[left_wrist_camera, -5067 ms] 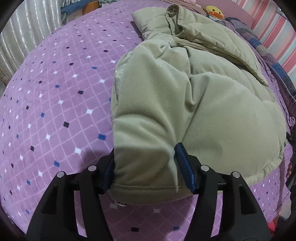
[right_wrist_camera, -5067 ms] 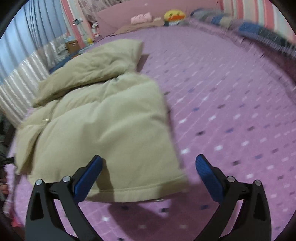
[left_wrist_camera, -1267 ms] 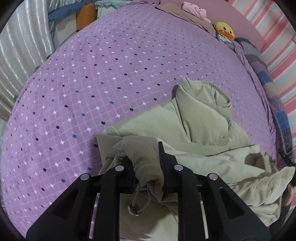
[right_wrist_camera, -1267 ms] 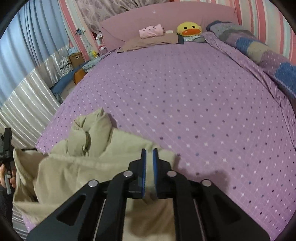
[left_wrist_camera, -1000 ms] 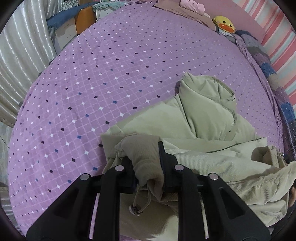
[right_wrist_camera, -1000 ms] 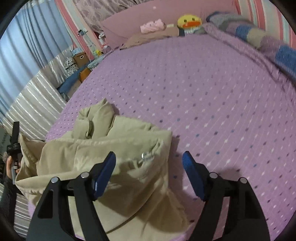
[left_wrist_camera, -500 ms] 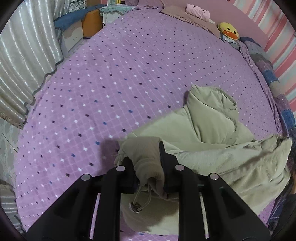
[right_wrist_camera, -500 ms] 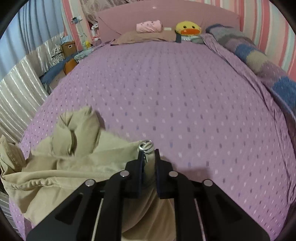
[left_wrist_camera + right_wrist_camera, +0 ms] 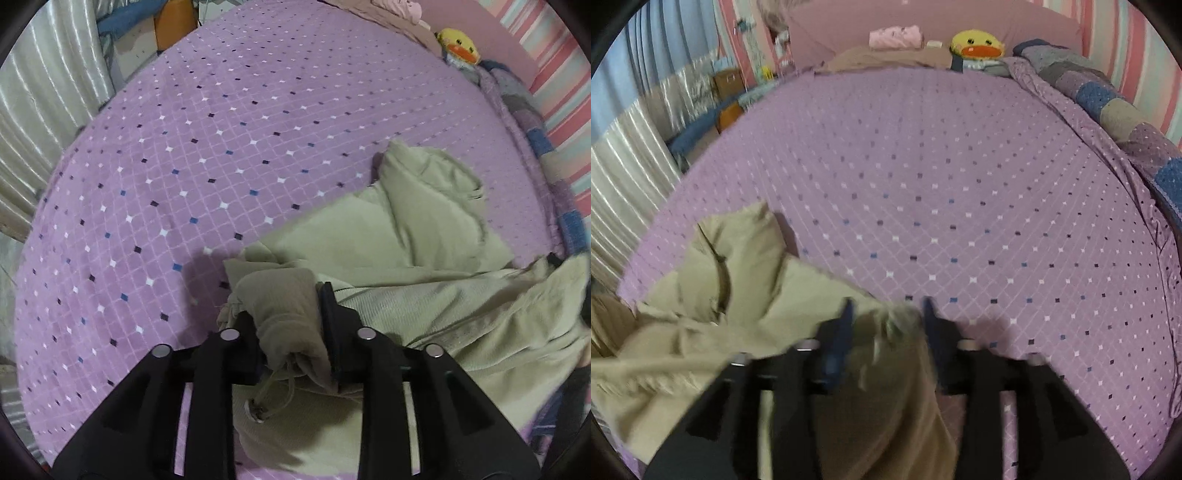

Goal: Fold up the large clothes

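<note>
A large pale-green padded jacket (image 9: 413,258) lies bunched at the near edge of the purple bed, its hood (image 9: 432,177) pointing up the bed. My left gripper (image 9: 291,314) is shut on a gathered hem corner of the jacket, with a drawstring (image 9: 266,395) hanging below. In the right wrist view the jacket (image 9: 731,295) spreads to the left, and my right gripper (image 9: 886,317) has its jaws partly apart around the other hem corner; the frame is blurred.
The purple diamond-patterned bedspread (image 9: 960,184) stretches far ahead. A yellow duck toy (image 9: 977,44) and pink pillow (image 9: 894,37) sit at the headboard. A patchwork quilt (image 9: 1126,122) runs along the right edge. Silver curtains (image 9: 40,96) and boxes stand left of the bed.
My right gripper's jaws have spread apart from the hem corner they were pinching half a second ago. The left gripper keeps its hold; the jacket has shifted slightly toward the near edge.
</note>
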Tool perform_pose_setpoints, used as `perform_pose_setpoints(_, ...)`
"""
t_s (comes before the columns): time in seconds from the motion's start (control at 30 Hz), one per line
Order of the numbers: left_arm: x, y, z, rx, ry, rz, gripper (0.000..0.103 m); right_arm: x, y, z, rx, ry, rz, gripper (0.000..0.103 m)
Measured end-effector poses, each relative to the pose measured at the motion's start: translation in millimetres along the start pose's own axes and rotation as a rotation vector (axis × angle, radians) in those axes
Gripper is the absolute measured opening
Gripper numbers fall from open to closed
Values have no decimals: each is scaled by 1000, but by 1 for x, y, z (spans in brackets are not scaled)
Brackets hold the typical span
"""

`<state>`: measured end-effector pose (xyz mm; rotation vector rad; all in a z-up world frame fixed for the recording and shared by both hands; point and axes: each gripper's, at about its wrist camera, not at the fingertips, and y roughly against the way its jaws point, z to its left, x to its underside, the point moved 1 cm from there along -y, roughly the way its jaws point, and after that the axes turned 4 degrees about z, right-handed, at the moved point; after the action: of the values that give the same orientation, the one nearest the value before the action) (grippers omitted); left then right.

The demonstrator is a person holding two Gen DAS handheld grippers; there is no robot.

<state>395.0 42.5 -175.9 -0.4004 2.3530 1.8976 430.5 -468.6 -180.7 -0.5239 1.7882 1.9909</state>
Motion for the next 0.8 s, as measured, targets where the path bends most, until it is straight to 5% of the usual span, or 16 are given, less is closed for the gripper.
perform_pose_setpoints(0.03,1,8,3,46,13,5,36,-1,9,-2,-20,-13,-21,68)
perform_pose_setpoints(0.23,15,52,6,220,-4,17,100,6,59,-3,-45,6,-106,79)
perform_pose_setpoints(0.37,34,77,12,196,-48,-12,100,30,78,-3,7,73,-126,82)
perform_pose_setpoints(0.6,101,84,-7,-39,-154,-120,100,85,86,3,-40,120,-106,87)
perform_pose_setpoints(0.8,130,52,-52,8,-212,-148,100,105,65,25,-114,129,-69,91)
